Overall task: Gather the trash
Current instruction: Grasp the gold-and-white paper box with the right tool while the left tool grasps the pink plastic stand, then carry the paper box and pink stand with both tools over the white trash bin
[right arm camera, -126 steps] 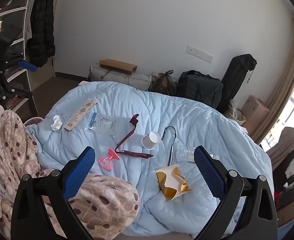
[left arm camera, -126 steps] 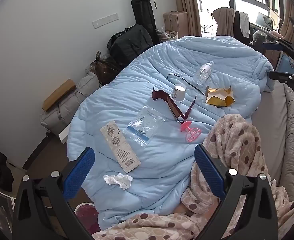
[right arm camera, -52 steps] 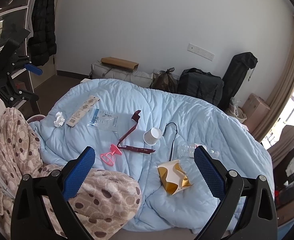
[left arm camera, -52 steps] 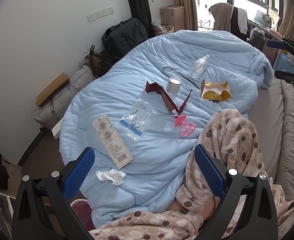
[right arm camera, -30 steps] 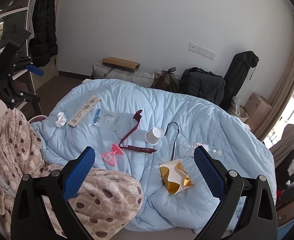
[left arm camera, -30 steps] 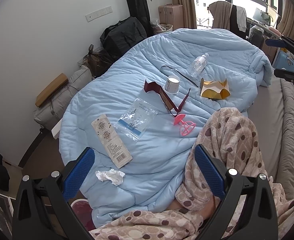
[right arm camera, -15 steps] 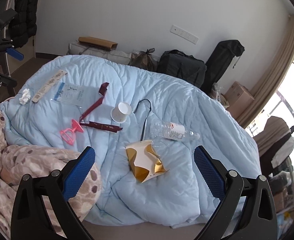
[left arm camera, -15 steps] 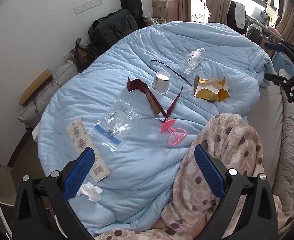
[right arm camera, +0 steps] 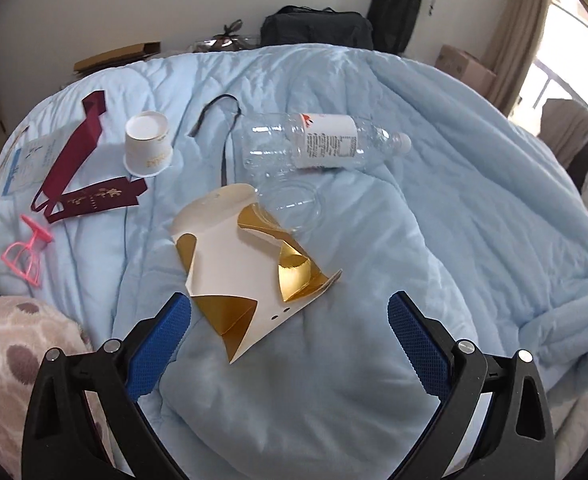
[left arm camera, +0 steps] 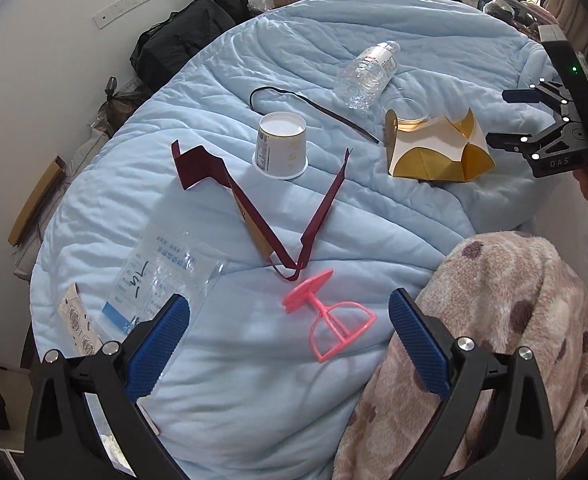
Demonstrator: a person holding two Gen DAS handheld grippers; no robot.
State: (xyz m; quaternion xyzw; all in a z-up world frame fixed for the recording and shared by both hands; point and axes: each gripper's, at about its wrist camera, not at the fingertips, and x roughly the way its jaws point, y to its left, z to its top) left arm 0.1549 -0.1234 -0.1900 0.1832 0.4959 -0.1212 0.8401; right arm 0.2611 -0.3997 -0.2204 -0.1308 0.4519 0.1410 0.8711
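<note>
right gripper (right arm camera: 288,330) jaws spread, empty | gold-white carton (right arm camera: 246,264) on bed quilt (right arm camera: 434,208), dead ahead, long axis diagonal | left gripper (left arm camera: 288,330) spread over pink hanger (left arm camera: 328,314) | right nearer carton

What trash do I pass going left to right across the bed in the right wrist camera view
pink plastic handle → upside-down paper cup → white and gold paper box → clear plastic bottle, lying on its side. All rest on the blue quilt.

"DAS" is printed in white on the right gripper (left arm camera: 524,120) — other print on the trash is illegible.
</note>
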